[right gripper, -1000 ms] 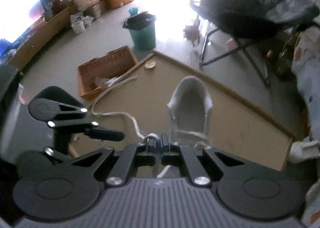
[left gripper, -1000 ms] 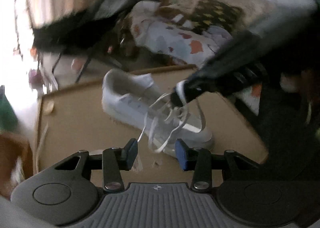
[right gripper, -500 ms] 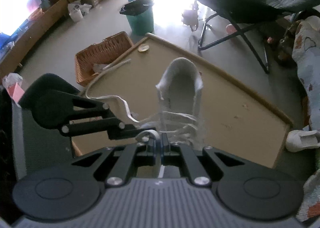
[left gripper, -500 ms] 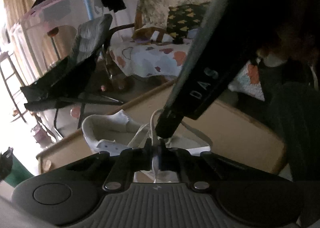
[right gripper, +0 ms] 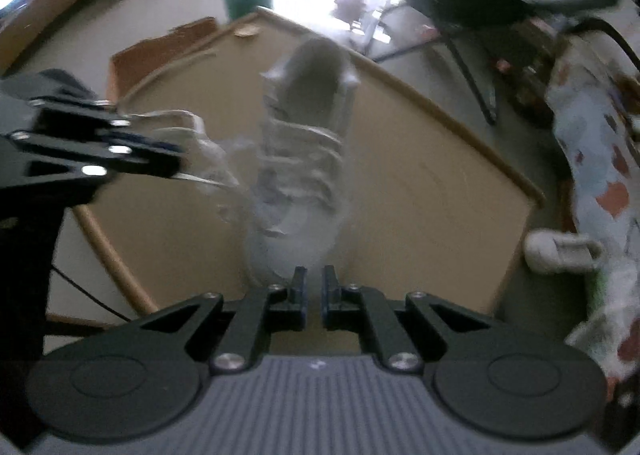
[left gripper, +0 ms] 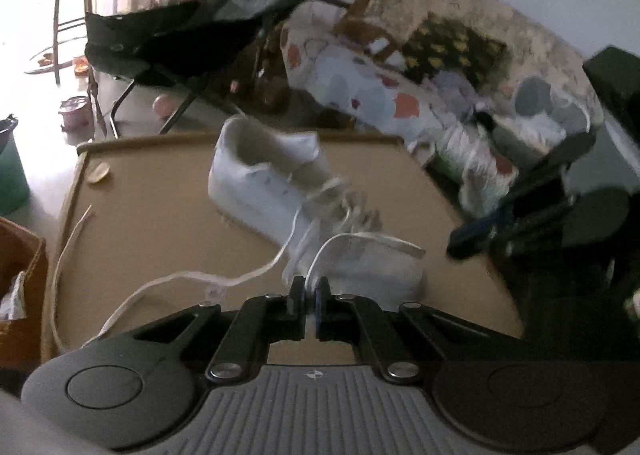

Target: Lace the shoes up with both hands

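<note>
A white shoe (left gripper: 288,207) lies on the tan tabletop (left gripper: 152,239), heel toward the far edge and toe toward the cameras, its upper crossed by loose white lace. The left tool (left gripper: 310,289) has its jaws together, clamped on a strand of the lace (left gripper: 332,243) that rises from between the pads and arcs over to the front of the shoe. Another stretch of lace trails off to the left across the tabletop and curls back near its edge. The right tool (right gripper: 312,283) hangs just above the toe of the shoe; its jaws stand nearly together with a thin gap, and nothing shows between them. In the right wrist view the picture is blurred, and the left tool appears at the left with lace at its tip. A small round object (left gripper: 98,173) sits near the far left corner of the tabletop. A brown basket (left gripper: 20,287) stands beside the tabletop on the floor.
</note>
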A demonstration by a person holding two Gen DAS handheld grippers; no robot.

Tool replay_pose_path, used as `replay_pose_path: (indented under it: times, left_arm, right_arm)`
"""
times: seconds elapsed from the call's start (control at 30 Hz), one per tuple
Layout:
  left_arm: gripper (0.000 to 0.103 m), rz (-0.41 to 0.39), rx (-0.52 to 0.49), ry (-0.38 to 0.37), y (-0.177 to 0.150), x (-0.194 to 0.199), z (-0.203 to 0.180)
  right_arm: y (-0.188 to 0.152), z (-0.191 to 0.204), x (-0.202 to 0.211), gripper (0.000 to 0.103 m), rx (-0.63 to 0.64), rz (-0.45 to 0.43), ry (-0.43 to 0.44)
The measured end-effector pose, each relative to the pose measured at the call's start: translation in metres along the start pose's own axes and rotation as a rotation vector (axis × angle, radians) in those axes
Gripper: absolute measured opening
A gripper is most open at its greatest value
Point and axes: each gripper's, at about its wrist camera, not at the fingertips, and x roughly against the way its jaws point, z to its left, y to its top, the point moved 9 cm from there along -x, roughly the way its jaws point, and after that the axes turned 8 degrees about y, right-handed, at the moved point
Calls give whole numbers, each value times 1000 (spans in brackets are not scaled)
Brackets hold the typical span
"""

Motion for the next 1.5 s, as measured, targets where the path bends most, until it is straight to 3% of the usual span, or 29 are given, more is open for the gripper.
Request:
replay_pose_path:
  times: [0.23, 0.4, 0.5, 0.67, 0.77, 0.97, 1.1, 1.23, 1.33, 1.5]
  left_arm:
    - [4, 84, -74, -48, -25, -20, -3]
    - [4, 125, -111, -98, -37, -26, -7]
    - [4, 152, -150, -115, -47, -29, -10]
    - [4, 163, -164, -125, -56, -30, -9]
    - [4, 167, -159, -128, -60, -30, -7]
    - [5, 187, -151, -124, -67, -33, -2]
    - [14, 210, -123, -120, -70, -35, 4]
    - [16, 231, -55, -124, -70, -36, 13]
    - [35, 250, 9, -152, -73, -33, 22]
    - [38, 268, 128, -173, -68, -30, 39]
  right_arm:
    - [-22, -19, 0, 5, -176, -11, 31]
    - [-14, -27, 9, 8, -439, -172, 130]
    - [-4, -23, 7, 11, -502, -226, 163]
    - [13, -12, -8, 19, -486, -226, 139]
    - [20, -10, -19, 20, -456, -204, 91]
    - [19, -6, -36, 19, -406, -155, 85]
    - [15, -4, -30, 4, -374, -149, 91]
    - [4, 1, -23, 2, -332, -136, 93]
    - [-8, 5, -17, 2, -315, -135, 103]
    - [-18, 9, -13, 2, -268, -146, 89]
